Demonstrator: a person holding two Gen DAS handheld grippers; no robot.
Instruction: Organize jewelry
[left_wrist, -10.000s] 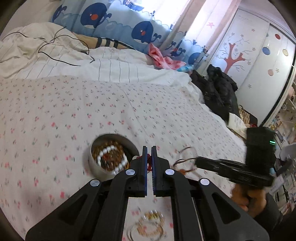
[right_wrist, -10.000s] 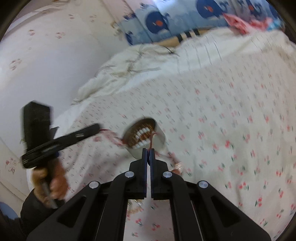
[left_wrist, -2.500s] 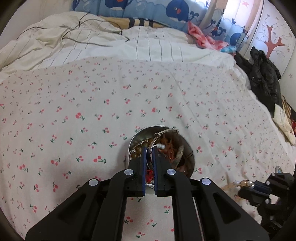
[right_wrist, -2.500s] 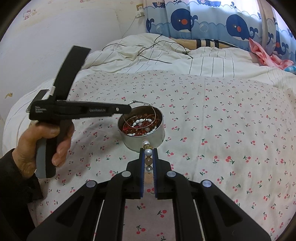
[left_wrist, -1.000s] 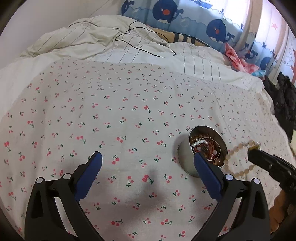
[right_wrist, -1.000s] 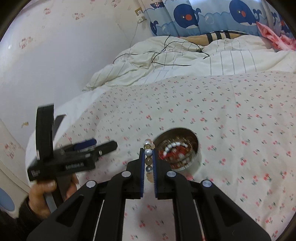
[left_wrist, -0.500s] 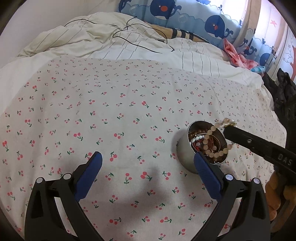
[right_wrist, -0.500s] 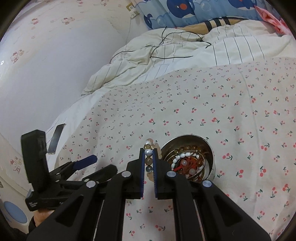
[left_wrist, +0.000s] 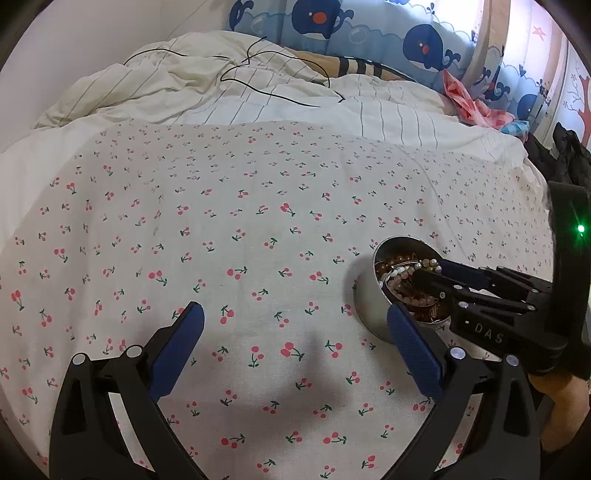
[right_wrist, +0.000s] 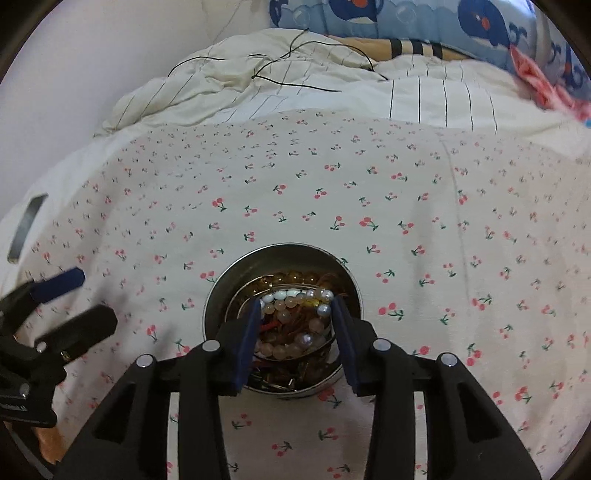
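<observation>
A round metal tin (right_wrist: 214, 295) stands on the cherry-print bedsheet, filled with several bead bracelets. A pale pink and white bead bracelet (right_wrist: 291, 325) lies on top of the pile. My right gripper (right_wrist: 295, 314) is open, its fingertips just over the tin on either side of that bracelet. In the left wrist view the tin (left_wrist: 365, 306) sits at the right, with the right gripper (left_wrist: 428, 273) reaching over it. My left gripper (left_wrist: 291, 332) is wide open and empty, above bare sheet left of the tin.
A rumpled striped duvet (left_wrist: 258, 96) with a black cable lies at the back. Whale-print curtains (left_wrist: 369, 22) hang behind. Black clothing (left_wrist: 565, 155) lies at the bed's right edge. A dark flat object (right_wrist: 27, 225) lies at the sheet's left edge.
My right gripper carried the bead bracelet over the tin and opened, leaving it in the tin. My left gripper stayed wide open and moved little.
</observation>
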